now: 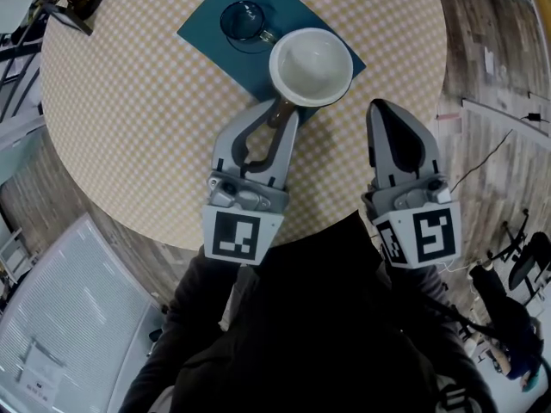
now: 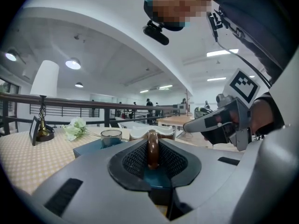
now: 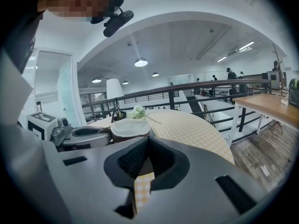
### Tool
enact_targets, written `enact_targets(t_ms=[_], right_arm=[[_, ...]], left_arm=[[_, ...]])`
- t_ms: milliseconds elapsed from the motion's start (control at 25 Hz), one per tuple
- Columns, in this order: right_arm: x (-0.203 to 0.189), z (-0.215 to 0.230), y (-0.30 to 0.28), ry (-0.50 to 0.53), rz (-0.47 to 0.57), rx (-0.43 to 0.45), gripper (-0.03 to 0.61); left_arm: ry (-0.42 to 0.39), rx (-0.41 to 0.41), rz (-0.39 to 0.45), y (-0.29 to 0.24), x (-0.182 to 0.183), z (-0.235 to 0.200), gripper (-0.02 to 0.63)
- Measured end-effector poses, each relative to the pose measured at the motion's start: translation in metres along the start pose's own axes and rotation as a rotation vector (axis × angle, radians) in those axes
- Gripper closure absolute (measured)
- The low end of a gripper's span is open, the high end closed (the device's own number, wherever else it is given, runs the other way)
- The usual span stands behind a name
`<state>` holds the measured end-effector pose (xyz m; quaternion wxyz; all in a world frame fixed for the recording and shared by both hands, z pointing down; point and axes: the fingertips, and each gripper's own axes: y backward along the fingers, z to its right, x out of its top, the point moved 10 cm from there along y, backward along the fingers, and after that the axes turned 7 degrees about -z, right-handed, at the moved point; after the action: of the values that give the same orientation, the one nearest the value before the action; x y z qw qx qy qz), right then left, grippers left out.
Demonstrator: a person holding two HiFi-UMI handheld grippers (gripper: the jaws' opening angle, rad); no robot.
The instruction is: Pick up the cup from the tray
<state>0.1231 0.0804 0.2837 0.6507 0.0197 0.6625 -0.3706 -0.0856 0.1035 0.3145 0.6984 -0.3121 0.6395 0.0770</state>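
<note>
**Left gripper pinching the cup handle at the tray's near edge**

The cup (image 1: 310, 65), brown outside and white inside, stood at the near-right edge of the teal tray (image 1: 207, 20). Its brown handle (image 2: 153, 148) projected past that edge toward the person, probably so a gripper could reach it from the table's near edge without crossing the tray. The left gripper (image 1: 277, 117) lay almost level and in line with the handle. Its 2 ribbed pads (image 2: 135, 160) were closed on the upright loop, 1 on each side. Nothing shows whether the cup had left the tray; it appeared to sit on it, so the lift was judged not yet begun.

A glass tumbler (image 1: 244, 22) stood just beside the cup, nearer the tray's far-left edge. A grip on the handle kept the jaws away from it.

The right gripper (image 1: 385, 112) hung over the checked tablecloth (image 1: 129, 101) by the table's near-right edge, apart from the tray. Its jaws were pressed together on nothing, presumably held out of the way.
</note>
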Motion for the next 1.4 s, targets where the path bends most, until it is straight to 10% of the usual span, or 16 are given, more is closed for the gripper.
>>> enact_targets(t_ms=[760, 1400], right_arm=[[0.028, -0.015, 0.007, 0.055, 0.047, 0.047, 0.575], [0.032, -0.099, -0.016, 0.154, 0.032, 0.226, 0.575]], left_arm=[[0.01, 0.049, 0.067, 0.03, 0.027, -0.004, 0.555], [0.06, 0.312, 0.082, 0.129, -0.013, -0.052, 0.558]])
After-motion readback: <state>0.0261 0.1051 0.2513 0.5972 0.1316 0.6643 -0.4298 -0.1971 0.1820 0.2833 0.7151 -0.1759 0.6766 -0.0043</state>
